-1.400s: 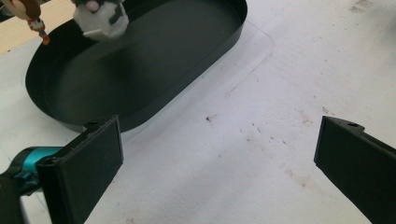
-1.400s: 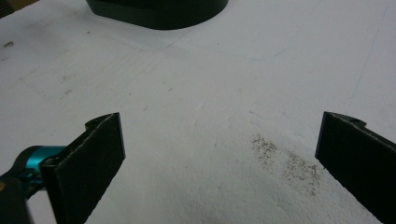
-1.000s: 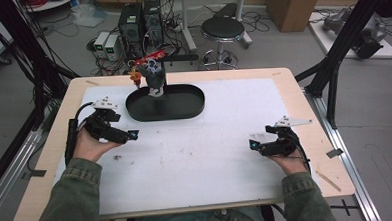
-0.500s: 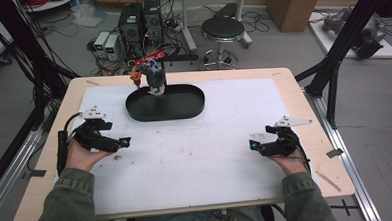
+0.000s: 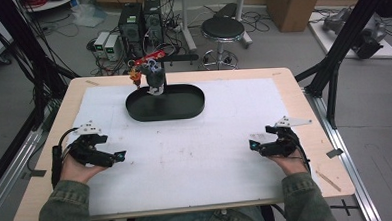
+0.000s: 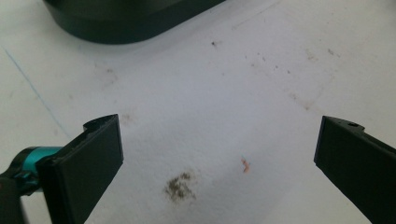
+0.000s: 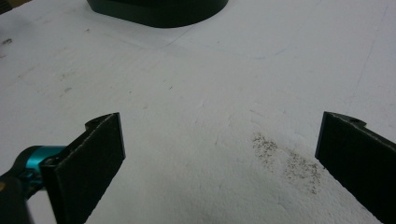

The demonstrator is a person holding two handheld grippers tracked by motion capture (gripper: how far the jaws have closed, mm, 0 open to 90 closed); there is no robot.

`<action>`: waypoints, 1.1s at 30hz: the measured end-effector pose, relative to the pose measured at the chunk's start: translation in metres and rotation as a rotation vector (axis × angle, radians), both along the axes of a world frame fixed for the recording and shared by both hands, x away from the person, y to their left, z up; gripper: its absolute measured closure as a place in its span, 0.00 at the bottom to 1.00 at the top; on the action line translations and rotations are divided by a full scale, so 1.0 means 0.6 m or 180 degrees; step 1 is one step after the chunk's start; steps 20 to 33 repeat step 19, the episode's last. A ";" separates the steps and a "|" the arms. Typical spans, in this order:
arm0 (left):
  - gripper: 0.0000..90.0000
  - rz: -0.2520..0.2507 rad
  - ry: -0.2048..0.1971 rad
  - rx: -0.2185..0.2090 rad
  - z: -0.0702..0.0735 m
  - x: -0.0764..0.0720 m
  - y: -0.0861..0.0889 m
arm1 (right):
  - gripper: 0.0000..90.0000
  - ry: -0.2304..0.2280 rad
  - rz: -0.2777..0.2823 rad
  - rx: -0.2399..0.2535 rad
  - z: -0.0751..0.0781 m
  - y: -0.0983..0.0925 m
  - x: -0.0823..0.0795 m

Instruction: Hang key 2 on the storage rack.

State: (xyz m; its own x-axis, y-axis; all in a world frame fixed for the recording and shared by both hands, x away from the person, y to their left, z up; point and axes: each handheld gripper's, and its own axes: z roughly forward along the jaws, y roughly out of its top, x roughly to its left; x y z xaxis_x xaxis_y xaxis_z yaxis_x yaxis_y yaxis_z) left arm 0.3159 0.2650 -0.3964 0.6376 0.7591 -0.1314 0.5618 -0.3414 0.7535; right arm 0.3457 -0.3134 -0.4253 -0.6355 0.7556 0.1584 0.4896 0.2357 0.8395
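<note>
A black oval tray (image 5: 184, 110) sits at the far middle of the white table sheet (image 5: 196, 155), with a small dark object with white parts (image 5: 155, 82) standing at its far left rim. My left gripper (image 5: 117, 157) rests low at the near left, held in a hand, jaws wide apart with nothing between them. In the left gripper view the gripper (image 6: 219, 154) looks over stained sheet toward the tray (image 6: 126, 23). My right gripper (image 5: 254, 145) sits at the near right, also open and empty; in the right gripper view (image 7: 219, 158) the tray's edge (image 7: 159, 11) lies far ahead.
A red and orange item (image 5: 144, 62) hangs just behind the tray at the table's far edge. Black frame posts (image 5: 332, 69) stand at the table's right side and cables at the left. A stool (image 5: 223, 29) and computer cases (image 5: 140, 20) stand on the floor beyond.
My left gripper has drawn back toward the near left edge and lowered, jaws still apart. The right gripper has stayed where it was.
</note>
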 end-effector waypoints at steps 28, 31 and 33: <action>0.02 0.0258 -0.0126 -0.0082 -0.036 -0.064 0.026 | 0.00 0.0014 -0.0002 0.0002 0.000 0.002 -0.001; 0.02 0.0258 -0.0126 -0.0082 -0.036 -0.064 0.026 | 0.00 0.0014 -0.0002 0.0002 0.000 0.002 -0.001; 0.02 0.0258 -0.0126 -0.0082 -0.036 -0.064 0.026 | 0.00 0.0014 -0.0002 0.0002 0.000 0.002 -0.001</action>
